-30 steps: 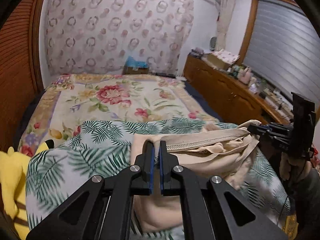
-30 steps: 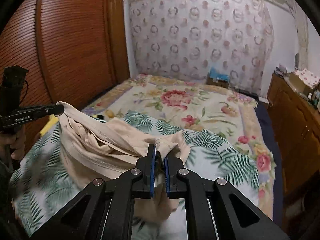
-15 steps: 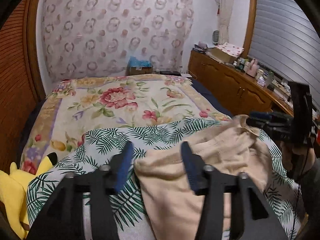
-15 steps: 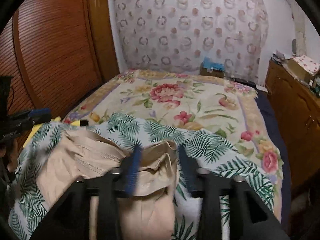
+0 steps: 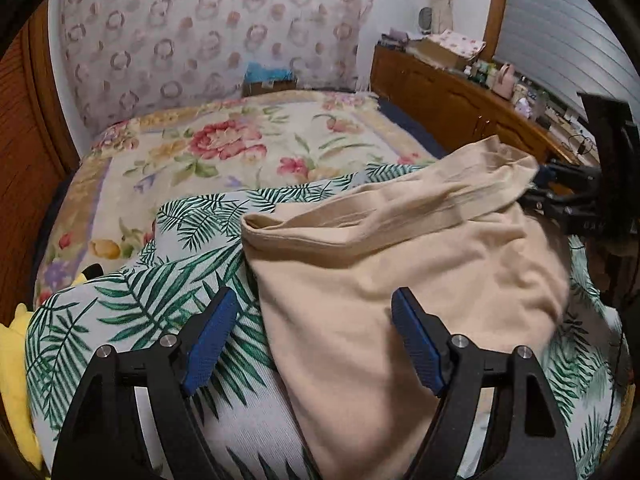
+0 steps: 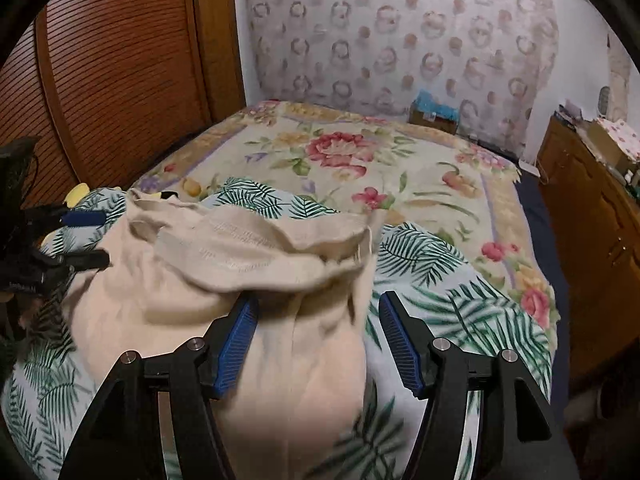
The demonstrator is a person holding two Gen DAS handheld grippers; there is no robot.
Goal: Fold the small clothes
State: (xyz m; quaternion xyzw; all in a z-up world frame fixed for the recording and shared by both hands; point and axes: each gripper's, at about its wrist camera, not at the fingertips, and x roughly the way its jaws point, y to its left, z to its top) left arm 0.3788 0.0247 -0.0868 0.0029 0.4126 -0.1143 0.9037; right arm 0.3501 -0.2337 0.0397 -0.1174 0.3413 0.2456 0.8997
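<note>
Lying rumpled on a white cloth printed with green palm fronds (image 5: 132, 312), the small beige knitted garment (image 5: 400, 280) occupies the near end of the bed, its stitched waistband edge (image 6: 256, 248) folded over towards the far side and its left corner (image 5: 256, 224) resting on the fronds. Beyond it a cream bedspread with pink and red flowers (image 6: 340, 152) lies open up to the curtain patterned with rings (image 6: 400, 32); a slatted wooden door (image 6: 120, 60) bounds one side, a long wooden cabinet (image 5: 452, 100) the other, and a yellow plush toy (image 5: 12, 356) sits at the near left edge. The left gripper (image 5: 314, 338) angles downward over the garment's left border, its blue-padded jaws wide apart and opening, pressing on nothing. The right gripper (image 6: 316, 340) likewise tilts down over the garment's right part, jaws opening, cloth beneath the gap but not pinched.
</note>
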